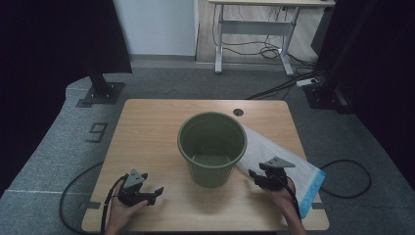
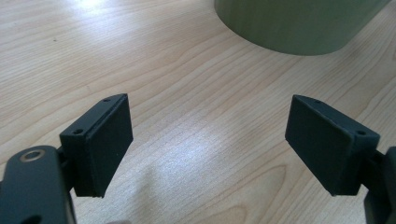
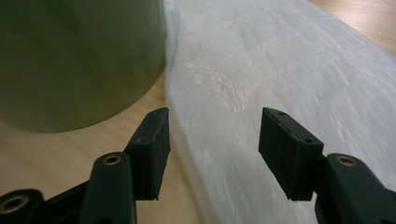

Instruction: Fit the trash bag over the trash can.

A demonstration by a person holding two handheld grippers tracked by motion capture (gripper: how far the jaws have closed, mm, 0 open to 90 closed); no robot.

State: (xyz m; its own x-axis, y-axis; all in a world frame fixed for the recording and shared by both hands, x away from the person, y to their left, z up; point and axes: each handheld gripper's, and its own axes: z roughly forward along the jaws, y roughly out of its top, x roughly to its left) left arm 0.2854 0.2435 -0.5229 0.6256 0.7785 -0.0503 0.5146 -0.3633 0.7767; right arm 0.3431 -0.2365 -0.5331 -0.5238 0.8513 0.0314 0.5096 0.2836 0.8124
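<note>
An olive-green bucket (image 1: 212, 147) stands upright and empty in the middle of the wooden table (image 1: 147, 127). A white plastic bag (image 1: 288, 166) with a blue end lies flat to its right, one corner tucked against the bucket. My right gripper (image 1: 254, 175) hovers at the bag's near edge beside the bucket. In the right gripper view its jaws (image 3: 215, 144) stand open over the bag (image 3: 280, 70), nothing pressed between them, with the bucket (image 3: 70, 60) at left. My left gripper (image 1: 155, 193) rests low at the front left, open (image 2: 208, 140) over bare wood, the bucket (image 2: 299, 23) ahead.
A round cable hole (image 1: 238, 112) sits near the table's far edge. Beyond the table are a black stand base (image 1: 103, 93), a desk frame (image 1: 254, 29) and floor cables (image 1: 274, 88). A black cable loop (image 1: 350, 178) lies on the carpet at right.
</note>
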